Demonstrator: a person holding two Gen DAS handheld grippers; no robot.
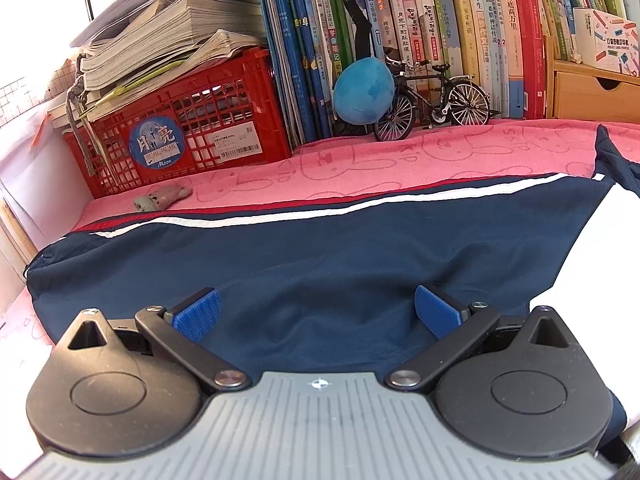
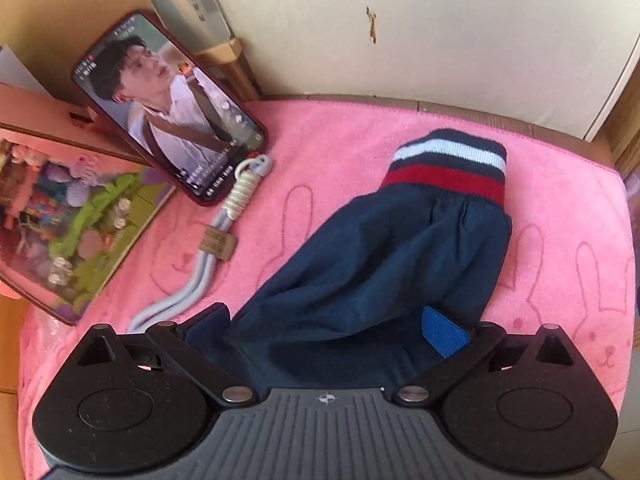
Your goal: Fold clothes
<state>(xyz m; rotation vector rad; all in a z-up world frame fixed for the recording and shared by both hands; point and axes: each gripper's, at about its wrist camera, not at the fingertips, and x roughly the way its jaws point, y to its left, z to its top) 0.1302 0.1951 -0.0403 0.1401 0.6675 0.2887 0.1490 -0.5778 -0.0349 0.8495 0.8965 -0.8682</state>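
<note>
A navy jacket (image 1: 320,248) with white and red stripes lies flat on a pink towel (image 1: 400,160). My left gripper (image 1: 318,312) is open, its blue pads (image 1: 198,314) spread just above the navy cloth. In the right wrist view a navy sleeve (image 2: 384,252) ends in a striped ribbed cuff (image 2: 448,164) on the pink towel (image 2: 340,148). My right gripper (image 2: 326,328) is open wide with the sleeve's near end lying between its fingers; the cloth hides most of the left finger, and the right blue pad (image 2: 442,330) shows.
At the back stand a red crate (image 1: 180,132) stacked with papers, a row of books (image 1: 440,40), a blue plush (image 1: 362,92) and a model bicycle (image 1: 432,100). A phone (image 2: 168,104), a lanyard (image 2: 224,232) and a picture box (image 2: 68,220) lie left of the sleeve.
</note>
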